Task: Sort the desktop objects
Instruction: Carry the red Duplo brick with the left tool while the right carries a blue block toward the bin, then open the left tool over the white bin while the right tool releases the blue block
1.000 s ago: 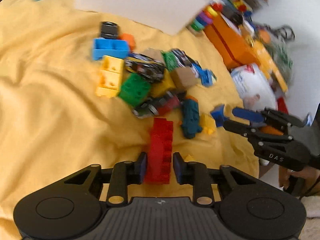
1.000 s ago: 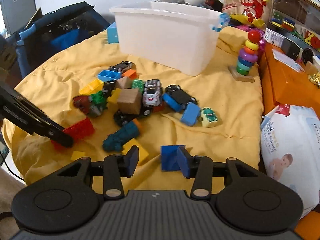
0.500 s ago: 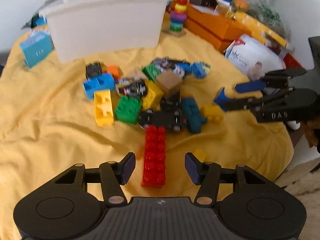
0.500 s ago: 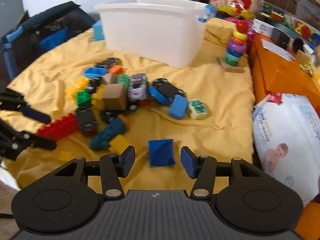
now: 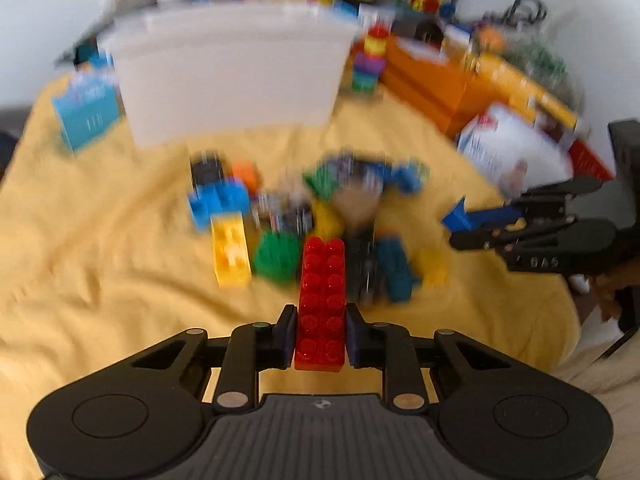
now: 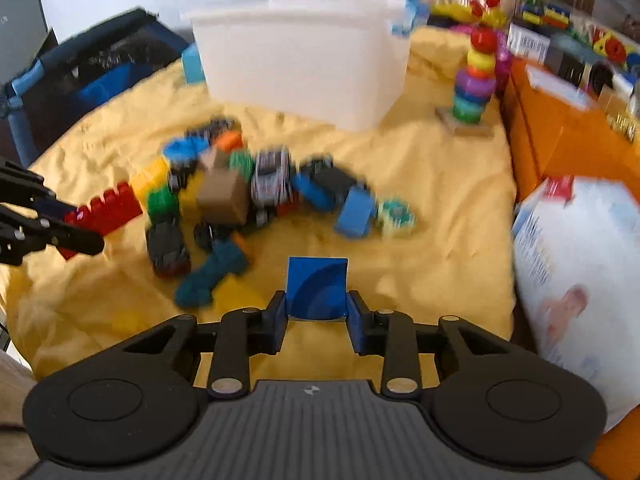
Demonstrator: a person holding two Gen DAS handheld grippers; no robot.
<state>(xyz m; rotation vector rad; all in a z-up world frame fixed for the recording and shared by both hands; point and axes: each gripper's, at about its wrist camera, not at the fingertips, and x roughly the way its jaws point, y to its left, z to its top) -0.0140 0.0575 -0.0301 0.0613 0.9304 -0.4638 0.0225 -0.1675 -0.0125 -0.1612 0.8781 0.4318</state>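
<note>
Both grippers newly closed, left gripper (image 5: 320, 336) pinching red brick (image 5: 322, 300), right gripper (image 6: 317, 322) blue block (image 6: 317, 288)

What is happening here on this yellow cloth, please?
A person is sorting toys with two handheld grippers. The left gripper has its jaws shut on a long red brick. The right gripper has its jaws shut on a blue block. A pile of bricks and toy cars lies on the yellow cloth, and a white bin stands behind the pile. Both views are blurred.
</note>
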